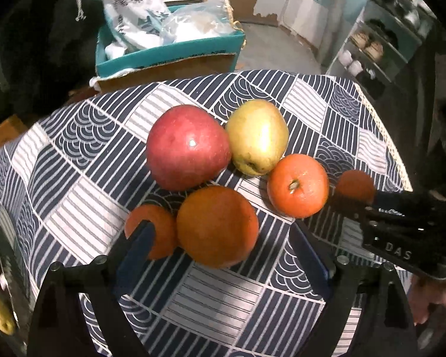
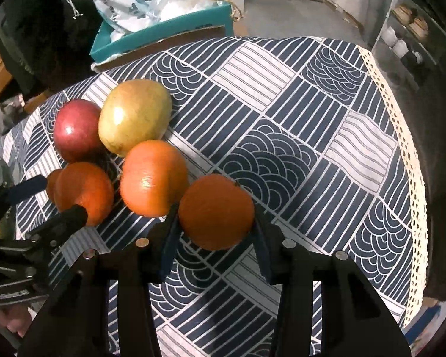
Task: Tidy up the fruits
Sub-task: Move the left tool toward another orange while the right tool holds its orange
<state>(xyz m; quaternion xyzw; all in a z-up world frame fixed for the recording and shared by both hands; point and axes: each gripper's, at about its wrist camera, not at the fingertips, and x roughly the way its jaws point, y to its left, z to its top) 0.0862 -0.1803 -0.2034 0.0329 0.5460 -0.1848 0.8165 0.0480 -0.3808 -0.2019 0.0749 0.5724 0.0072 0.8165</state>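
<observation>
A red apple (image 1: 187,147), a yellow-green pear (image 1: 257,136) and several oranges lie close together on the patterned tablecloth (image 1: 74,196). My left gripper (image 1: 223,238) is open, its fingers either side of a large orange (image 1: 217,226), with a small orange (image 1: 154,229) by the left finger. An orange with a stem (image 1: 297,186) lies to the right. My right gripper (image 2: 215,223) is shut on an orange (image 2: 215,211), its pads pressed on both sides. It also shows in the left wrist view (image 1: 356,205) at the right. The apple (image 2: 75,131) and pear (image 2: 133,120) lie to its left.
A teal cardboard box (image 1: 166,53) with white bags stands beyond the table's far edge. A shelf with shoes (image 1: 380,47) is at the far right. The tablecloth's lace edge (image 2: 410,160) runs along the right side. More fruit (image 1: 0,312) shows at the far left.
</observation>
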